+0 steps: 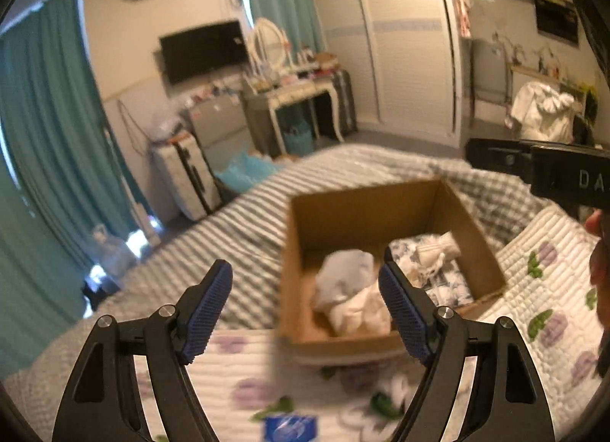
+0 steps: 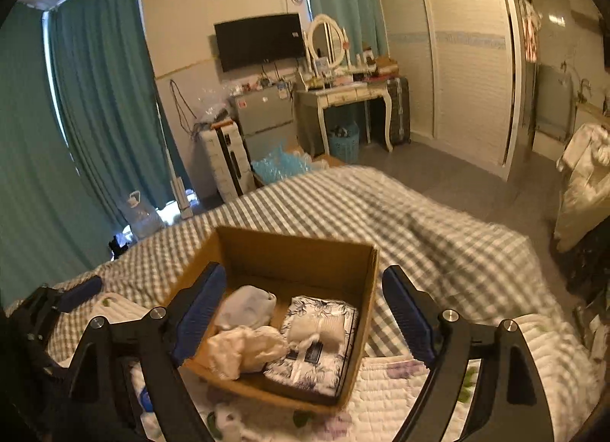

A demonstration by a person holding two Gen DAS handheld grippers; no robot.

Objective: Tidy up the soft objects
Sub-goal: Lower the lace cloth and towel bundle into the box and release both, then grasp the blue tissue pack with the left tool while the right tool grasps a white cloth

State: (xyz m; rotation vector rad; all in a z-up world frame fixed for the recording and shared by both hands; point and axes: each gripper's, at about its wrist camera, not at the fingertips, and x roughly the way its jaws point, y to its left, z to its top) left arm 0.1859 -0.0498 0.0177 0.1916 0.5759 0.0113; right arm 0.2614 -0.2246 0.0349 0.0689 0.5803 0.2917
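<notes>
**Soft things boxed, both grippers empty above the bed**

Soft objects lay in the cardboard box point(image 1: 472, 251) on the bed point(image 1: 244, 221), as the left wrist view showed them. A pale grey crumpled cloth point(image 1: 345, 274) sat at the box's left, a cream cloth point(image 1: 362, 312) bunched in front of it, and a blue-and-white floral fabric point(image 1: 442, 282) with a rolled white piece point(image 1: 438, 247) on top filled the right side. The left gripper point(image 1: 305, 308) hovered over the box's near edge with its fingers spread wide, grasping nothing. A white quilt with purple flowers point(image 1: 549, 289) lay under and around the box. Something small and white with green point(image 1: 389, 400) rested on the quilt below the box, too blurred to identify. The other gripper's black body point(image 1: 533, 167) reached in from the right.

From the right wrist view, the right gripper point(image 2: 297, 312) hung above the same box point(image 2: 289, 251), fingers released and empty. The left gripper's blue pad point(image 2: 82, 291) showed at the left edge.

The likely risk, as I judged it, was that the cream cloth point(image 2: 244, 346), heaped loosely near the front wall, could snag on a finger and be dragged out. A finger catching the light box's rim could also shift or tip it on the soft bedding.
</notes>
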